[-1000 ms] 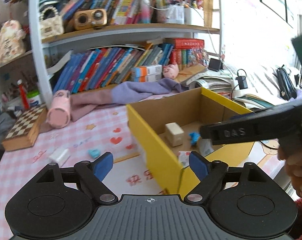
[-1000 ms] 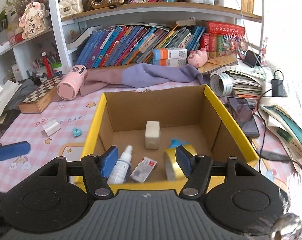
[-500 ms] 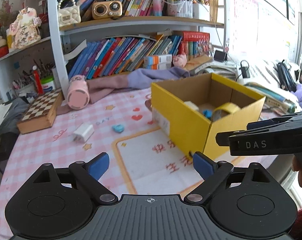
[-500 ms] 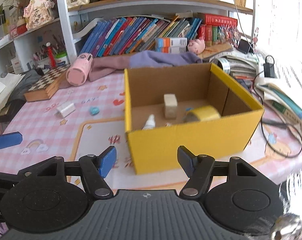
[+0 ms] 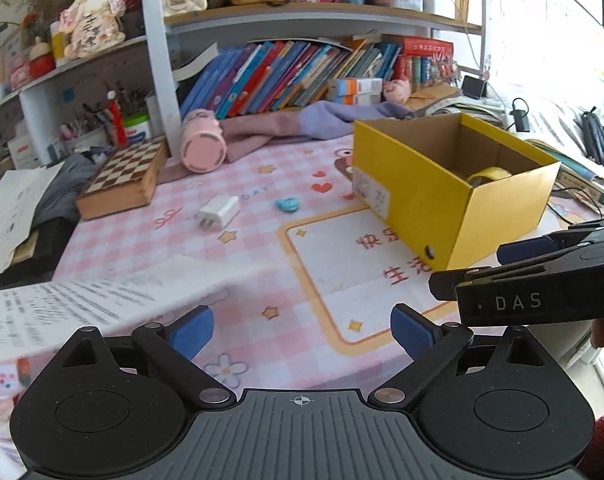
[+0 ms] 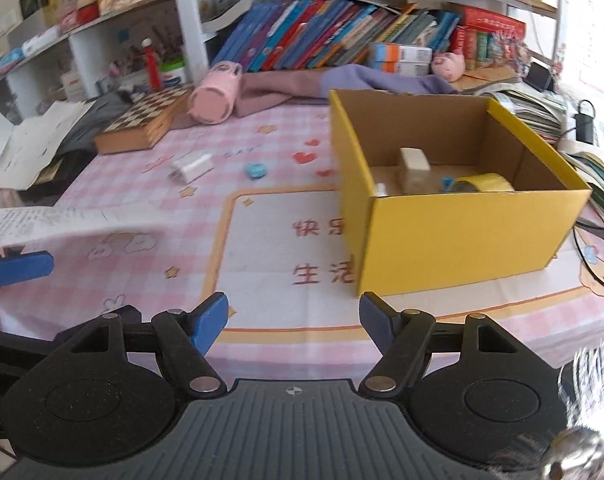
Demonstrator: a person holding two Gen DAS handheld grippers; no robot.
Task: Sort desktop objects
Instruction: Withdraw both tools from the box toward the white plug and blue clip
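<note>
Desktop objects are waiting beyond both claws: left gripper (image 5: 301, 330) and right gripper (image 6: 293, 322) are both opening their blue-padded jaws over the pink checked tablecloth (image 6: 142, 184), nothing lying between either pair. Ahead, a white plastic charger plug (image 5: 218, 211) and small blue oval trinket (image 5: 288, 203) are sitting near each other. Right of them, an open yellow cardboard box (image 6: 462, 236) is holding a yellow tape roll (image 6: 482, 182) and pale rectangular block (image 6: 414, 164).

The open yellow cardboard box (image 6: 462, 236) has matt yellow outer walls and raw brown card inside, where a glossy yellow roll of tape (image 6: 482, 182) lies. The pink checked tablecloth (image 5: 150, 240) looks smooth with a slight sheen. The wooden chessboard box (image 5: 122, 178) looks smooth, and the white plastic charger plug (image 5: 218, 211) glossy.
</note>
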